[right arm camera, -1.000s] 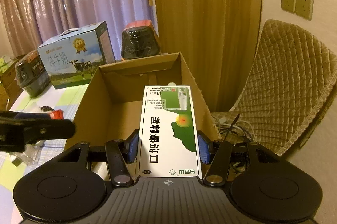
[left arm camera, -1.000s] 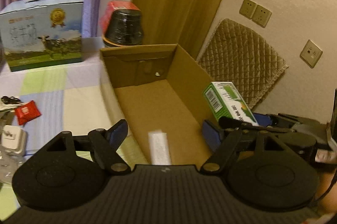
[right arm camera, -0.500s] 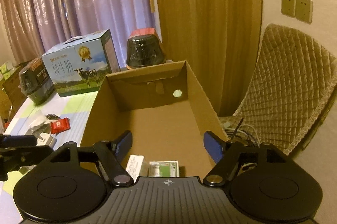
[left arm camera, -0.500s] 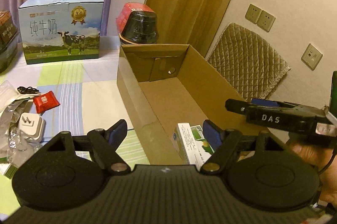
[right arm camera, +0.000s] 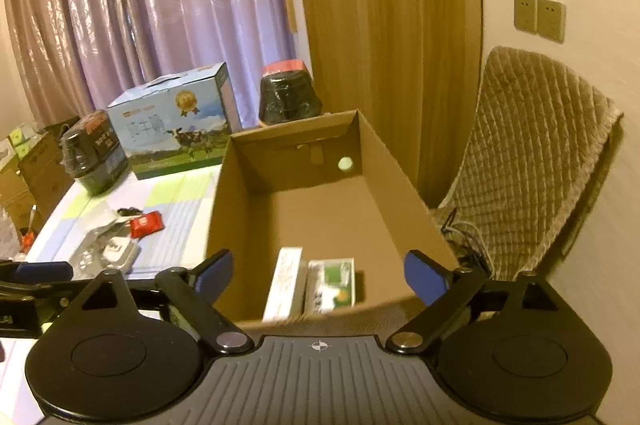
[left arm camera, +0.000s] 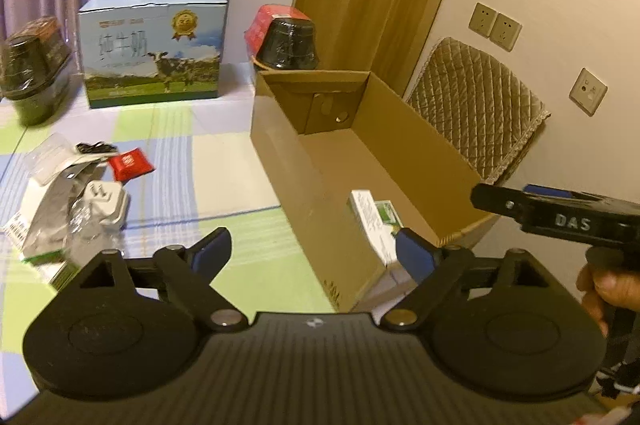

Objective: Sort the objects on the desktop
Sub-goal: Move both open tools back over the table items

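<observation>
Matt cardboard box; glossy milk carton.

This is a room in a home. Long lilac curtains hang beside a wooden door, and a chair with a quilted cover stands against a plain wall fitted with sockets. The table wears a checked cloth and carries a milk gift carton and loose household bits.

Brown cardboard box; green-white carton inside; red packet; checked pastel tablecloth.
</observation>
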`<state>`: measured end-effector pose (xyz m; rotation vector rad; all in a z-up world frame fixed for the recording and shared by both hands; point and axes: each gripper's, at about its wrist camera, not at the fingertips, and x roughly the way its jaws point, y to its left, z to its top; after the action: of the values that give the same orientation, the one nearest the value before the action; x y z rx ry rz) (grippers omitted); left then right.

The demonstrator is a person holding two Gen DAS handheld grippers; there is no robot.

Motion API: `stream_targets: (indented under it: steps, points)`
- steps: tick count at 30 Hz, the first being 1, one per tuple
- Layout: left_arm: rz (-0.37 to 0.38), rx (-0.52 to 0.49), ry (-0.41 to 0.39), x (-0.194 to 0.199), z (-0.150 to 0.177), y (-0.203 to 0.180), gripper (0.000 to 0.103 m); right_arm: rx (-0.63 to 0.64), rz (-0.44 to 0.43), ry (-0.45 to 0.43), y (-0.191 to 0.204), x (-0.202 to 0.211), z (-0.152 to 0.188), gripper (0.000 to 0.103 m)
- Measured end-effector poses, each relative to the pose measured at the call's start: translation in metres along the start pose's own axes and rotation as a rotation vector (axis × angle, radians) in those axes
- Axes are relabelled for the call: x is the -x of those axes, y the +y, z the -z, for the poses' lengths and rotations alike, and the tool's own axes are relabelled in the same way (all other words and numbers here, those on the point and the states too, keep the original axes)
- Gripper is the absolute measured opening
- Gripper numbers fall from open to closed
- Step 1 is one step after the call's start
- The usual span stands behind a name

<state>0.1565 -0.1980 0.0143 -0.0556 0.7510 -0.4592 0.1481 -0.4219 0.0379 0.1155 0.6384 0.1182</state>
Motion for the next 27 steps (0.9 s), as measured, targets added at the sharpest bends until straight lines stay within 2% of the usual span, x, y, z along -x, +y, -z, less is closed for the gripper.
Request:
stream_targets:
  steps: [4,7,16,27]
  points:
    - [-0.019,-0.024,0.001,0.018,0.013,-0.002,0.098,-0.028,0.002,0.003,0.011,0.019,0.014,0.101]
    - [-0.034,-0.026,0.004,0.031,0.023,-0.002,0.102,-0.028,0.003,0.015,0.020,0.032,0.025,0.101]
    - [-0.091,-0.007,0.014,0.068,0.049,0.013,0.102,-0.045,-0.035,0.051,0.045,0.056,0.053,0.101]
    - [-0.173,0.066,0.005,0.104,0.073,0.065,0.102,-0.018,-0.106,0.111,0.089,0.049,0.075,0.101]
